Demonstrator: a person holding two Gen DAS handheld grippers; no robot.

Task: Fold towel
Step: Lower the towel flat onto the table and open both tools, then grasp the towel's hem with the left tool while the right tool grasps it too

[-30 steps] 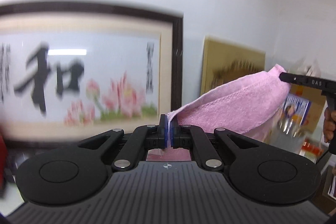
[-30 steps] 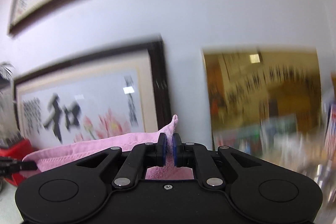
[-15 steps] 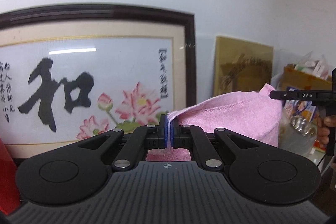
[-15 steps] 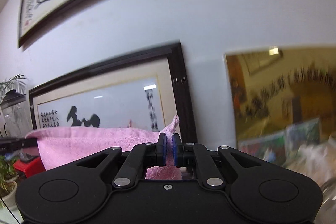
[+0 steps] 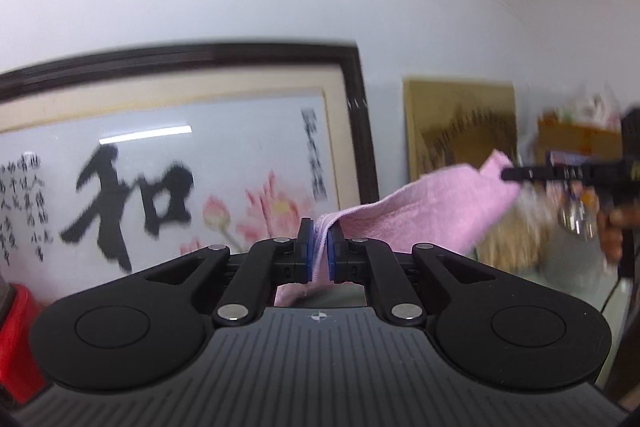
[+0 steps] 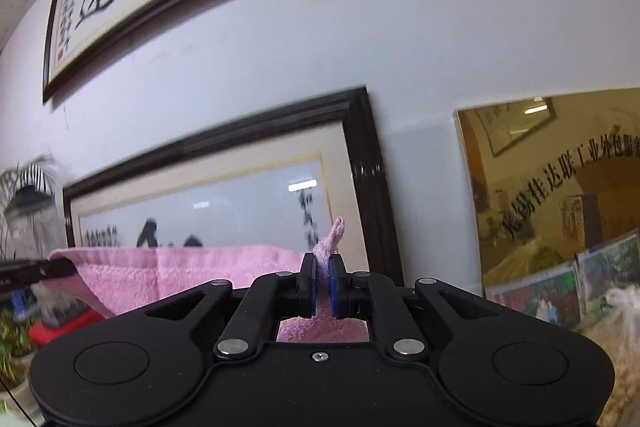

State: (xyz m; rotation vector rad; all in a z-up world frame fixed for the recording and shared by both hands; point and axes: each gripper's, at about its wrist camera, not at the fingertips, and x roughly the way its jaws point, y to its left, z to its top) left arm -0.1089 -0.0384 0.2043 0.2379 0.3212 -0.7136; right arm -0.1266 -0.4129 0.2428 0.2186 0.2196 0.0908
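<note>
Raised since before: taut pink towel (image 5: 432, 203) between hand-held grippers

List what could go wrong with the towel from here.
1. Each claw, left and right, pinches only a small corner of the towel; a tug apart might pull a corner free.
2. The towel's top edge looks nearly taut in the right wrist view, so it has little slack.
3. Both views are blurred and show no table, so lowering it may land the fold crooked.
</note>
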